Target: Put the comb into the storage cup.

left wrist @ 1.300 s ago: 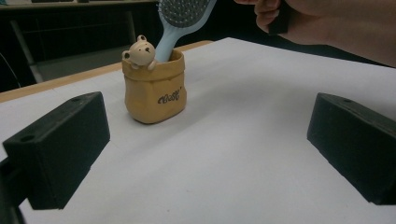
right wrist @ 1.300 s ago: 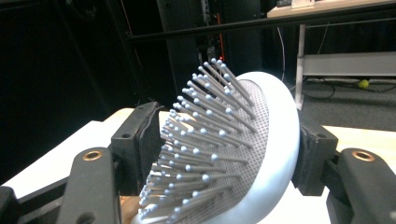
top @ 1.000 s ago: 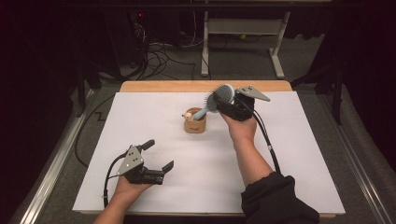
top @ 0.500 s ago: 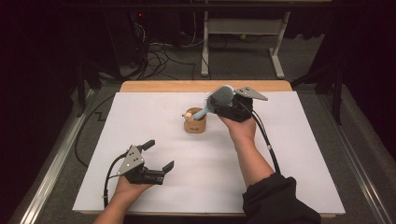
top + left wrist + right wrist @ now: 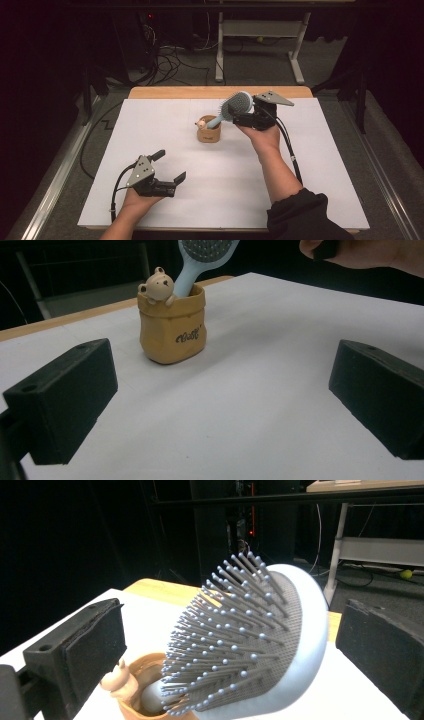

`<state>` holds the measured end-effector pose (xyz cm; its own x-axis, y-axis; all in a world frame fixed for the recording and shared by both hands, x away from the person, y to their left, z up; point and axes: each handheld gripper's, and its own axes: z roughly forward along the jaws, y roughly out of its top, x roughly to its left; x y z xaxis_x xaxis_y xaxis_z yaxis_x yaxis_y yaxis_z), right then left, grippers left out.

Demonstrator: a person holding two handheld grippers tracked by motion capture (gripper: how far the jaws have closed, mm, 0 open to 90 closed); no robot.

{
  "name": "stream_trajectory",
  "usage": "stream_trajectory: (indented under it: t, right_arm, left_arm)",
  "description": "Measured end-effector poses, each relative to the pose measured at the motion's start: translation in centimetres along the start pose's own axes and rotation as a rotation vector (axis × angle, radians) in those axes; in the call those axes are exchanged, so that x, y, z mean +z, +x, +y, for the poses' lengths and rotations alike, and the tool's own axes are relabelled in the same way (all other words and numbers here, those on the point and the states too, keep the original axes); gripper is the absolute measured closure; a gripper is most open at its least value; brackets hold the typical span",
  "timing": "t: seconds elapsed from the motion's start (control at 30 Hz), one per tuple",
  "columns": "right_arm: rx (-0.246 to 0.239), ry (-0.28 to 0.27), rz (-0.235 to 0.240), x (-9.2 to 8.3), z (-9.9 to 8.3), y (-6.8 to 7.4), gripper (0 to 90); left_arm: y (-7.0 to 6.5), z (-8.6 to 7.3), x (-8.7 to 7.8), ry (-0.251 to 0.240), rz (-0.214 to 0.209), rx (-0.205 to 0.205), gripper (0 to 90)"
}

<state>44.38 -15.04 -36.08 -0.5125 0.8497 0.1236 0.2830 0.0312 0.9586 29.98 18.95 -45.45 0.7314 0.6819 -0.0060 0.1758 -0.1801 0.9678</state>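
A light blue hairbrush (image 5: pixel 236 105) stands handle-down in a small tan pot (image 5: pixel 208 132) with a bear figure (image 5: pixel 159 285) on its rim, near the table's far middle. The brush head (image 5: pixel 260 640) leans up to the right, between the jaws of my right gripper (image 5: pixel 242 111). Those jaws have just been opening, and now both pads stand clear of the head. My left gripper (image 5: pixel 170 165) rests open at the front left, a good way short of the pot (image 5: pixel 172 332), with nothing between its jaws. In that view the brush (image 5: pixel 200 257) rises out of the pot.
A white sheet (image 5: pixel 310 165) covers the table, whose wooden edge (image 5: pixel 170 92) shows at the back. Cables (image 5: pixel 165 65) and a white desk frame (image 5: pixel 260 30) lie on the floor beyond it. The right gripper's cable (image 5: pixel 290 150) trails along the forearm.
The right gripper's jaws have spread away from the brush head, which stays leaning in the pot. The right hand shifted slightly. The left gripper has not moved.
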Motion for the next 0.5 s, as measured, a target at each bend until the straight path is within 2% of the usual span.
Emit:
stream_trajectory:
  t: [0.27,0.5]
  right_arm:
    - [-0.024,-0.032,-0.004,-1.8,0.2,0.3,0.0]
    - [-0.041,-0.028,0.002,-3.1,-0.8,0.0,0.0]
  left_arm:
    - [0.4,0.1,-0.3,-0.007,0.01,-0.005,0.0]
    - [0.8,0.0,-0.4,-0.005,0.02,-0.015,0.0]
